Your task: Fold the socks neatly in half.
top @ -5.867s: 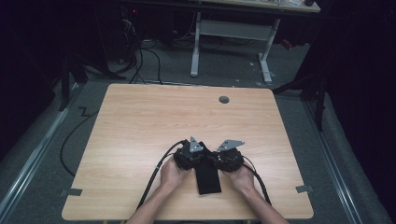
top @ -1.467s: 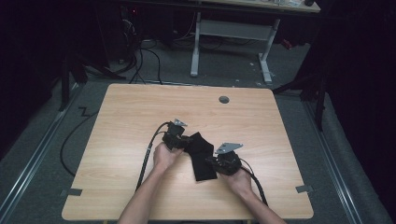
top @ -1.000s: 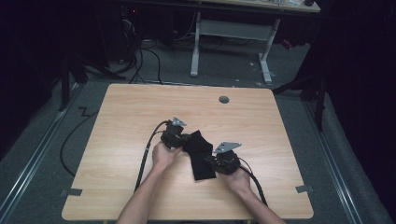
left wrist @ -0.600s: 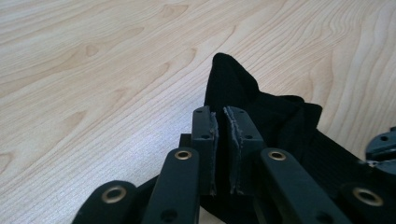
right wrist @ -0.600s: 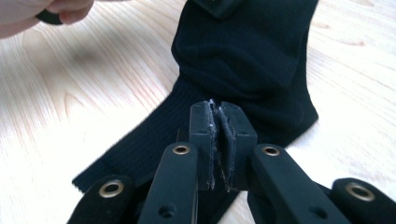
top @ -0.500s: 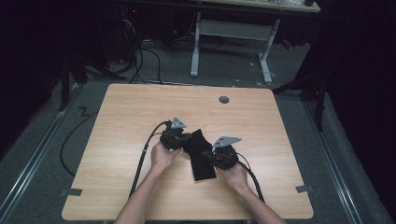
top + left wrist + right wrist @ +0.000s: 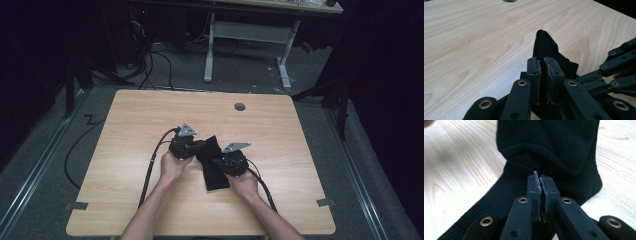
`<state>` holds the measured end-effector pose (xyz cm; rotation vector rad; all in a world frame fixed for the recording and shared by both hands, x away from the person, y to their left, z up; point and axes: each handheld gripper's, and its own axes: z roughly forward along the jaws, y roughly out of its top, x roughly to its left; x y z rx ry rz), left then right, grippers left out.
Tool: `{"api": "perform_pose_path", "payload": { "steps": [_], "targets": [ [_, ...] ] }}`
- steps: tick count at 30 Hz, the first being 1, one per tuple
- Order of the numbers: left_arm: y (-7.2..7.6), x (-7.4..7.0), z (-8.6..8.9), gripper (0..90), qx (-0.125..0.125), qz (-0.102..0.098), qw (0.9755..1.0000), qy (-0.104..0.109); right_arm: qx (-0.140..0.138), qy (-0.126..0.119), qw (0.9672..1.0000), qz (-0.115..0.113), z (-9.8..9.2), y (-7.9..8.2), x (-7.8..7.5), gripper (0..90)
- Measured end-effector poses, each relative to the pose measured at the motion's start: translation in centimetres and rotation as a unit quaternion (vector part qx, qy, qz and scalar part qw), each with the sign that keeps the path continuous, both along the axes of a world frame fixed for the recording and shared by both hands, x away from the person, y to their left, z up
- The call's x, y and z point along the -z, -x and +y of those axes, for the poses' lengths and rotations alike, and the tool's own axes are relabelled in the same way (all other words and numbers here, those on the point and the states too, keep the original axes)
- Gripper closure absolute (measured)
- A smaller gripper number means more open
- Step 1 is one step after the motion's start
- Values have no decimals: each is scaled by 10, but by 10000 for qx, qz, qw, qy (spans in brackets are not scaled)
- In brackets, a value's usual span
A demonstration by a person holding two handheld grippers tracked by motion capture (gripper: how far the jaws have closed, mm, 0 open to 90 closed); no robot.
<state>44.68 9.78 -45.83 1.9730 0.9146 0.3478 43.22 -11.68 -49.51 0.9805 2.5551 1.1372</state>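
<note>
Near the front middle of the wooden table [image 7: 130, 130], well short of its round cable hole [image 7: 240, 106], a black sock [image 7: 212, 167] lies partly folded between the two hands. At the sock's far end, the left gripper [image 7: 544, 65] has its jaws pinched together on a raised fold of the fabric. On the sock's near side, the right gripper [image 7: 540, 180] has just been closing its jaws, which now clamp a ribbed fold of the sock.

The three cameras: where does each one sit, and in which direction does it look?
High view: above the person's side, facing forward and down on the table; forearms, both hands show.
Left gripper view: rides the left gripper, along its jaws.
Right gripper view: rides the right gripper, along its jaws.
All share the black sock.
</note>
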Motion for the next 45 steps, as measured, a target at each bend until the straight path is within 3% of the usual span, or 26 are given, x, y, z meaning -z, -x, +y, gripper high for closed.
{"api": "perform_pose_path", "payload": {
  "steps": [7,12,15,22,31,39,45],
  "targets": [
    [6,-5,-1,827,146,-126,9998,-43,60,84,9999,3,11,-10,1,876],
    [17,-7,-8,826,335,-254,9989,-190,66,110,9999,-51,16,-13,1,874],
    [19,-2,-10,826,342,-273,9986,-296,73,87,9999,-9,15,-11,0,829],
    [19,2,-7,828,222,-285,9990,-278,-37,164,9999,-12,0,6,-8,778],
    [24,3,-12,828,318,-316,9987,-248,-234,246,9994,-15,-26,36,-8,794],
    [30,1,-18,829,437,-405,9978,-305,-98,175,9998,-10,-21,33,1,812],
    [39,0,-22,827,563,-524,9959,-483,5,95,9999,-68,-16,30,3,816]
  ]
}}
